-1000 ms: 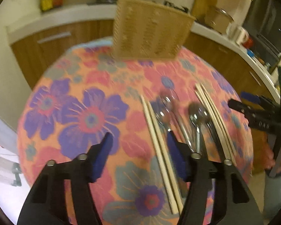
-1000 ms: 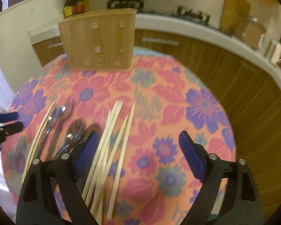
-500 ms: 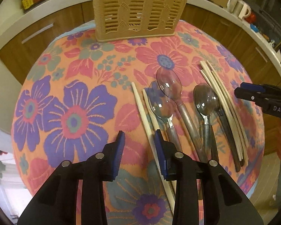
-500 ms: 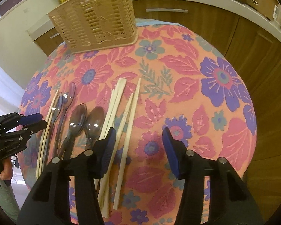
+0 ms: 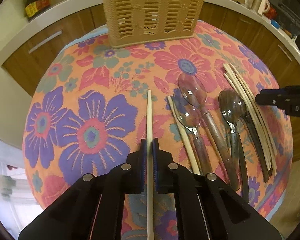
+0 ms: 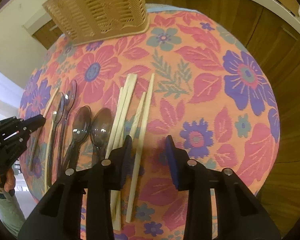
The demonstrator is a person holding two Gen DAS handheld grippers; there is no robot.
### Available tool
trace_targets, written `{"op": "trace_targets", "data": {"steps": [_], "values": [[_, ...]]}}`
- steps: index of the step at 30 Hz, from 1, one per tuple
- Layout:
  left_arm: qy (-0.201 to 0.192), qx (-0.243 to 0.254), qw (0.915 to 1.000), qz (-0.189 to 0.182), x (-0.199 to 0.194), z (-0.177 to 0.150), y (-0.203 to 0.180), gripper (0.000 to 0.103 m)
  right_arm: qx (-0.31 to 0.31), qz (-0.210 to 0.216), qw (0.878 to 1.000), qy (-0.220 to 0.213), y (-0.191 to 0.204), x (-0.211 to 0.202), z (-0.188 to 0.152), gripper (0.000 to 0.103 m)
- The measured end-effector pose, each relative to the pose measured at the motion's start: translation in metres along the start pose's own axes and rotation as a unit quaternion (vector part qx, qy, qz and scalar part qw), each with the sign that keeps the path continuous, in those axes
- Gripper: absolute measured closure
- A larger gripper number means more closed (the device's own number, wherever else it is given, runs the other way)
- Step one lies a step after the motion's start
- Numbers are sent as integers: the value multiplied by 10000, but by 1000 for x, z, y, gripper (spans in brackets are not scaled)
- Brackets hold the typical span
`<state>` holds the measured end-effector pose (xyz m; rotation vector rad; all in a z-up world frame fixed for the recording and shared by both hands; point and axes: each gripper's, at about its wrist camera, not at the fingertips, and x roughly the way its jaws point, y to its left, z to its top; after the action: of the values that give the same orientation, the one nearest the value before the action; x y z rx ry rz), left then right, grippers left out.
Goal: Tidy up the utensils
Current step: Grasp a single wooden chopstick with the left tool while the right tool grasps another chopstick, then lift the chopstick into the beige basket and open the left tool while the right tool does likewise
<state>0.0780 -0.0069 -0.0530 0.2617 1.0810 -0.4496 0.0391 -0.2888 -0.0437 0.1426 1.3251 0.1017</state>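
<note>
**Utensil sorting: barely begun, one chopstick in hand**

Progress, judged from the layout: standing at the far edge of the floral tablecloth (image 5: 102, 120), the tan slotted basket (image 5: 150, 10), with nothing seen poking above its rim, though its inside is not showing. Lying loose on the cloth, nearly everything else. Being gripped, a single piece only. Remaining, by this reckoning: almost the whole lot.

Items, largest to smallest:

- Basket: rectangular, woven-look plastic, upright, well apart from the cutlery.
- Bundle of chopsticks (image 6: 126, 108): pale, long, thin, lying roughly parallel and partly overlapping on the right side of the spread, just beside the dark spoons.
- Dark spoons (image 6: 90, 126): two smoky translucent plastic pieces, bowls up, side by side.
- Clear spoons (image 5: 192, 100): two glossy, see-through ones, bowls overlapping, handles brownish.
- Lone chopstick (image 5: 182, 128): lying touching the clear spoons' left side.
- Held chopstick (image 5: 149, 116): pale, straight, pointing toward the basket, far end looking raised off the cloth.

Tools:

- Left gripper (image 5: 149, 150): clamping tight on the held chopstick partway along its length, blue pads pressing both sides.
- Right gripper (image 6: 149, 156): hanging partly open over the bundle, straddling two sticks, gripping nothing.
</note>
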Motion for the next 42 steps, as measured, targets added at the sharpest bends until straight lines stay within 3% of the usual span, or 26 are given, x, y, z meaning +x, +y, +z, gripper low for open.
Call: {"op": "trace_targets", "data": {"steps": [3,5,6,10,13,18,20,22,24,28,32,35,38,42], "values": [[-27,-93,9999,131,-1,-1,7,99,-145,-183,9997,38,9,4,3,75],[0,-220,9997,103,-2,-1,13,99,-197,-327,9993,55,13,5,8,88],[15,-250,9997,83,-2,-1,15,98,-214,-397,9990,79,14,7,11,89],[152,-293,9994,-109,-1,4,19,95,-251,-397,9984,306,15,18,24,89],[272,-163,9992,-254,1,7,16,84,-424,-439,9969,490,20,21,32,89],[413,192,9989,53,8,16,2,83,-591,-553,9952,546,27,26,39,91],[419,399,9980,260,10,18,-6,86,-623,-503,9954,532,31,26,40,98],[394,479,9968,494,11,18,-9,99,-586,-489,9959,482,32,26,40,100],[356,274,9978,484,9,17,-7,99,-582,-484,9967,287,31,21,40,100],[-199,-68,9997,124,-10,19,-1,99,-515,-142,9985,-68,22,7,41,100],[-1047,-325,9938,-193,-51,31,4,99,-565,232,9957,-692,19,-19,53,100],[-1706,-459,9837,-334,-84,45,9,99,-674,577,9880,-1264,20,-45,64,100],[-2305,-537,9709,-375,-110,70,8,99,-907,770,9729,-1983,26,-73,75,100],[-3120,-652,9473,-332,-135,108,9,99,-1109,1035,9485,-2781,35,-107,97,100]]}}
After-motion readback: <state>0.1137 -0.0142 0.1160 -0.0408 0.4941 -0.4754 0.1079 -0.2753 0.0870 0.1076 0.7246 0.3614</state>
